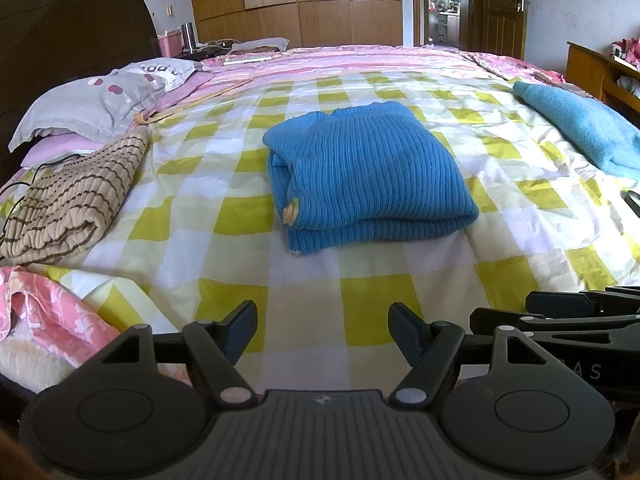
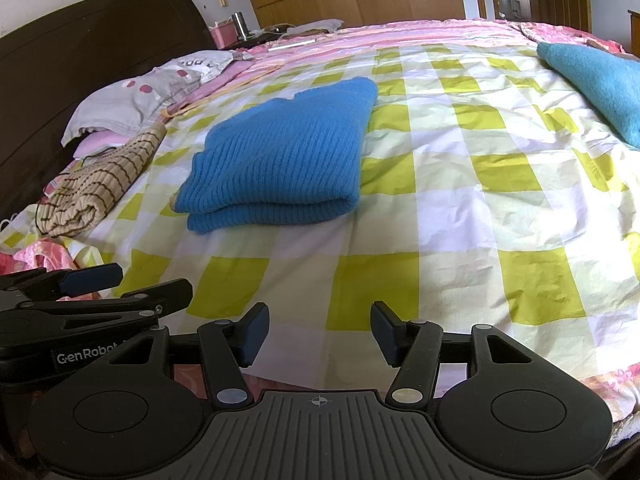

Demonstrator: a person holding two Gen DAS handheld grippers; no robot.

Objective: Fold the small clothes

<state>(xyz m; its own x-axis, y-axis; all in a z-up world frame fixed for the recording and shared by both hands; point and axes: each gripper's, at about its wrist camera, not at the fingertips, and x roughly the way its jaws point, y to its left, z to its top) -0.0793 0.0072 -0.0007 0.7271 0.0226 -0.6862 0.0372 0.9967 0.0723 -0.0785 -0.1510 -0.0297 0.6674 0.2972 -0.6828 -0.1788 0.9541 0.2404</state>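
Observation:
A blue ribbed knit sweater [image 1: 368, 176] lies folded in a neat rectangle on the yellow-and-white checked bedspread [image 1: 304, 304]; in the right wrist view the same sweater [image 2: 280, 156] sits left of centre. My left gripper [image 1: 322, 332] hovers over the near edge of the bed, open, nothing between its pads, well short of the sweater. My right gripper [image 2: 319, 334] is beside it, also open and empty. Each gripper shows at the edge of the other's view: the right gripper [image 1: 576, 320] and the left gripper [image 2: 96, 292].
A folded beige striped garment [image 1: 76, 204] lies at the left by grey pillows [image 1: 100, 100]. A teal fleece item [image 1: 584, 128] lies at the right. Pink floral fabric [image 1: 52, 312] bunches at the near left corner. A dark headboard [image 1: 68, 28], wardrobe and open door stand behind.

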